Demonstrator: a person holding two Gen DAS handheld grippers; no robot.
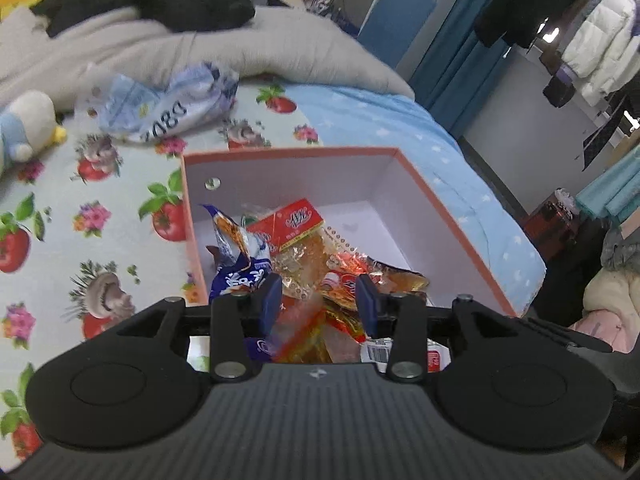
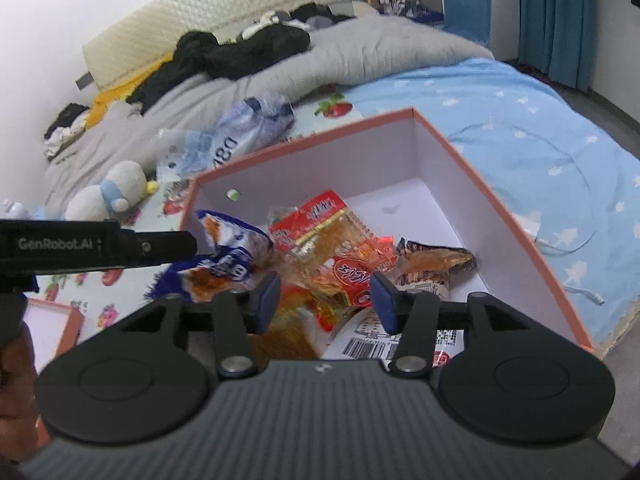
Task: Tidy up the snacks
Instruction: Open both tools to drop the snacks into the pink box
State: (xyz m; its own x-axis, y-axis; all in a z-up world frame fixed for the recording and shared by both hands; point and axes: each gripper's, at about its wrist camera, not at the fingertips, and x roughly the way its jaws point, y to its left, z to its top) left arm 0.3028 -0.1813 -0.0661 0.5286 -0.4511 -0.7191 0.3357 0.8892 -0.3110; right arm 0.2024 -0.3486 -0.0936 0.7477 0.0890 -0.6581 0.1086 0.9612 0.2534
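An orange-rimmed white box [image 1: 288, 152] [image 2: 304, 144] stands on the bed with snack packets piled at its near side. Among them are a red packet [image 1: 290, 222] [image 2: 316, 216], a blue-and-white packet [image 1: 236, 276] [image 2: 228, 252] and a brown packet [image 2: 436, 260]. My left gripper [image 1: 320, 300] hangs open over the pile, and a blurred orange packet [image 1: 304, 332] lies loose below its fingers. My right gripper [image 2: 324, 304] is open above red and orange packets [image 2: 352, 276], with its pads off them. In the right wrist view the left gripper [image 2: 188, 244] reaches in from the left beside the blue packet.
A crumpled pale plastic bag [image 1: 168, 108] [image 2: 240, 136] and a plush toy [image 1: 28, 124] [image 2: 112, 192] lie beyond the box. Behind them are a grey duvet [image 1: 280, 40] and dark clothes [image 1: 192, 0]. A second orange-rimmed tray [image 2: 52, 320] lies at lower left. The bed edge drops off to the right.
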